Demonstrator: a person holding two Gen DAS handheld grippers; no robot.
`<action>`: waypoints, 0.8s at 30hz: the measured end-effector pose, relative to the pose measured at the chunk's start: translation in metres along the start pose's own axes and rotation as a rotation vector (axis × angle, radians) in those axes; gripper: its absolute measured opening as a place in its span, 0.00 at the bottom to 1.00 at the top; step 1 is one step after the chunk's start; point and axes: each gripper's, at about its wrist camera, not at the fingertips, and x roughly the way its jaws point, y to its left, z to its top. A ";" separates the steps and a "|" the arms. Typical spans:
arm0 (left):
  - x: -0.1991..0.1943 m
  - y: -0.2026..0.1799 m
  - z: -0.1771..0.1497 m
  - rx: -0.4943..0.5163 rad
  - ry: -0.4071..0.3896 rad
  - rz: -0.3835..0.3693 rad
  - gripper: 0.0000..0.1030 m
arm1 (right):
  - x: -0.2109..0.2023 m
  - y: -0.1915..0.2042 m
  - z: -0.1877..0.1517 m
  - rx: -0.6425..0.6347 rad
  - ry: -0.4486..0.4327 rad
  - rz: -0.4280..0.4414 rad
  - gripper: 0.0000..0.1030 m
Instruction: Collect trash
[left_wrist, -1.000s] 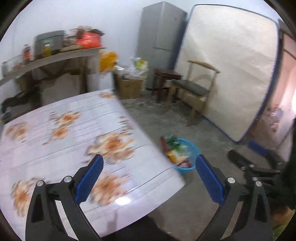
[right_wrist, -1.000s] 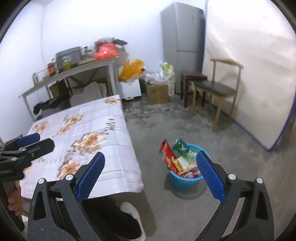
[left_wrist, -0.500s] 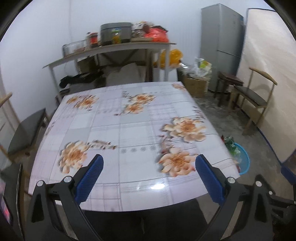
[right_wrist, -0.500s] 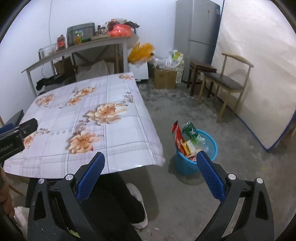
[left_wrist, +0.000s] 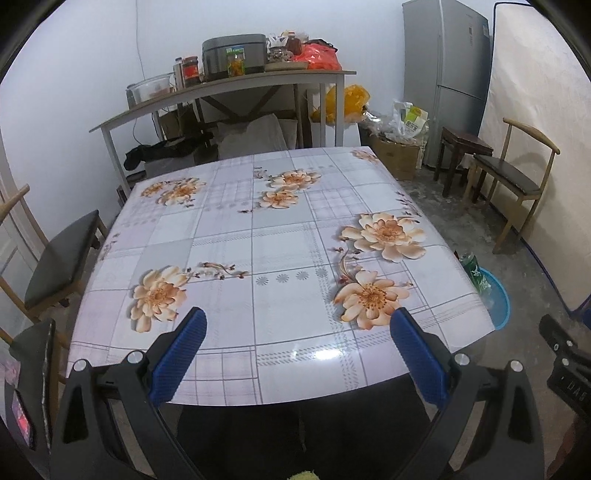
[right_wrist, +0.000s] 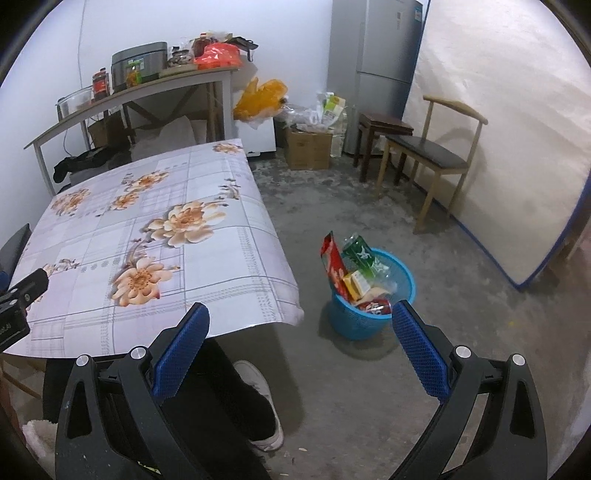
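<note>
A blue plastic bin (right_wrist: 373, 317) stands on the concrete floor right of the table, stuffed with trash: a red wrapper (right_wrist: 332, 264), a green packet (right_wrist: 360, 254), a yellow box and a can. In the left wrist view only the bin's rim (left_wrist: 498, 299) and the green packet (left_wrist: 474, 271) peek past the table corner. My left gripper (left_wrist: 295, 350) is open, held over the near edge of the floral table (left_wrist: 258, 236), nothing between its fingers. My right gripper (right_wrist: 299, 349) is open above the floor, between table corner and bin, holding nothing.
A person's dark trousers and white shoe (right_wrist: 264, 402) are below the table edge. A wooden chair (right_wrist: 432, 158) and stool (right_wrist: 384, 129) stand by a mattress (right_wrist: 517, 122) and fridge (right_wrist: 373, 55). A cluttered shelf (left_wrist: 236, 85) is behind; another chair (left_wrist: 59, 262) sits left of the table.
The left wrist view has swung left from the bin and floor to face the table squarely. The right wrist view has shifted slightly, with the bin now closer to the right finger. Both grippers stayed open.
</note>
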 end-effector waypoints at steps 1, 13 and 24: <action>-0.001 0.001 0.001 -0.003 0.000 0.004 0.95 | 0.000 0.000 0.000 0.000 0.001 -0.001 0.92; 0.004 0.008 0.001 -0.027 0.033 0.015 0.95 | 0.002 0.001 0.002 -0.006 0.001 -0.002 0.92; 0.005 0.009 0.001 -0.034 0.036 0.007 0.95 | 0.001 0.001 0.002 -0.007 0.001 -0.003 0.92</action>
